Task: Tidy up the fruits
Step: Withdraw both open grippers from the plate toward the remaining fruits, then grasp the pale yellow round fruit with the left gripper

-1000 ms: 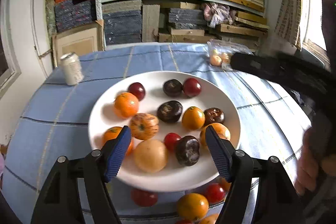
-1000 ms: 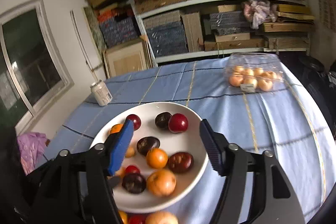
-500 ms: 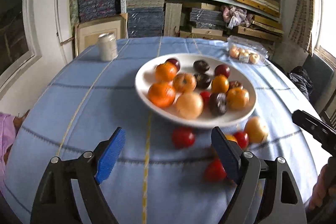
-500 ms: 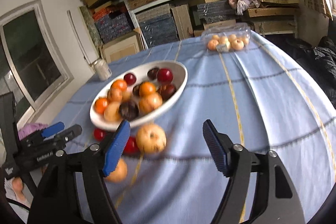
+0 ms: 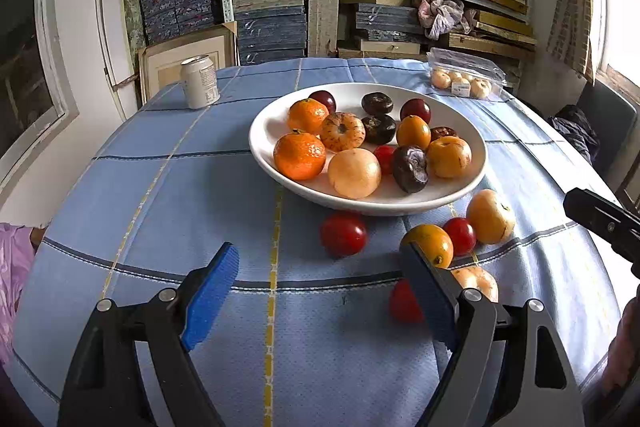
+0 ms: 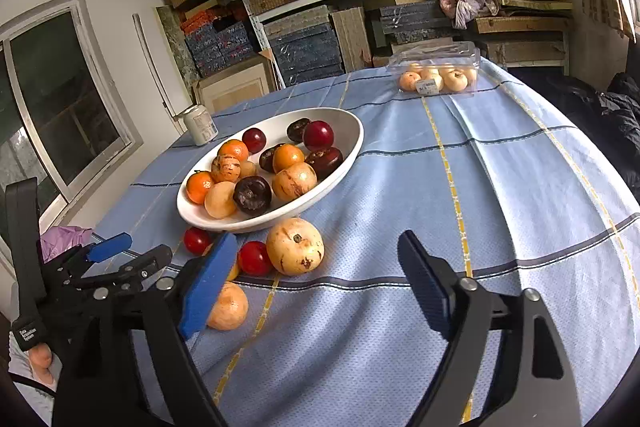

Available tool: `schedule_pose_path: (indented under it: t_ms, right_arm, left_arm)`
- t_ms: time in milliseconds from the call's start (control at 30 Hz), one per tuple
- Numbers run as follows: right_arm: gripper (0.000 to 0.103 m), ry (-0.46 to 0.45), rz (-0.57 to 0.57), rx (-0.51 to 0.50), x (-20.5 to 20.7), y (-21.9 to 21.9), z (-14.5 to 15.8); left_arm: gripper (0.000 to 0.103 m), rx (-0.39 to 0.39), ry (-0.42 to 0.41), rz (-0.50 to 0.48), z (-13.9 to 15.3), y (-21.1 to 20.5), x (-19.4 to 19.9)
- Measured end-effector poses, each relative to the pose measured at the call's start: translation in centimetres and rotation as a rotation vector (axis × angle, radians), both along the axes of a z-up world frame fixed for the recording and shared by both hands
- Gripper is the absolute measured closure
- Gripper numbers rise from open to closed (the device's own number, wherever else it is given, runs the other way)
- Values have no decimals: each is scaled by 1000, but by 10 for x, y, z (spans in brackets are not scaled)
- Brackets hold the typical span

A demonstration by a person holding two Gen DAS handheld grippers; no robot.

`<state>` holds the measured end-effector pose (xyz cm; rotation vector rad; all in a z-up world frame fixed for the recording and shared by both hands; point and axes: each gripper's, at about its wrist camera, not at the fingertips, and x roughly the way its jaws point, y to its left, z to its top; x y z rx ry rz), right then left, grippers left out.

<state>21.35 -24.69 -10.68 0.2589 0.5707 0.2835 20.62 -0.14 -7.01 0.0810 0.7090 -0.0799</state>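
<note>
Hovering over the table (image 5: 160, 187), left gripper (image 5: 320, 267) and right gripper (image 6: 316, 259) both gape, fingers just spread, holding nothing; loose fruit (image 6: 295, 246) sits beside the bowl (image 5: 472, 183).

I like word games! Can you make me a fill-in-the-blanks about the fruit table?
1. Most of the fruit lies in a white ____.
2. The can stands on the ____ tablecloth.
3. The fruit in the clear box at the far edge is pale ____.
4. Both tongs, left and right, are ____ and hold nothing.

Missing words: bowl; blue; yellow; open
</note>
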Motion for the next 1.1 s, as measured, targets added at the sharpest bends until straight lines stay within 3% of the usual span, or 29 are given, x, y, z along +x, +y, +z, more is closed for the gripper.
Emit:
schedule_pose_path:
  t_ms: [400,1100]
  right_arm:
    - [17,-13,2,8,-2,-1,4]
    - [13,-7,-43,9,-3,-10,8]
  left_arm:
    - [18,28,12,-57,-4,-22,-6]
    - [18,-49,108,-276,-23,-56,-7]
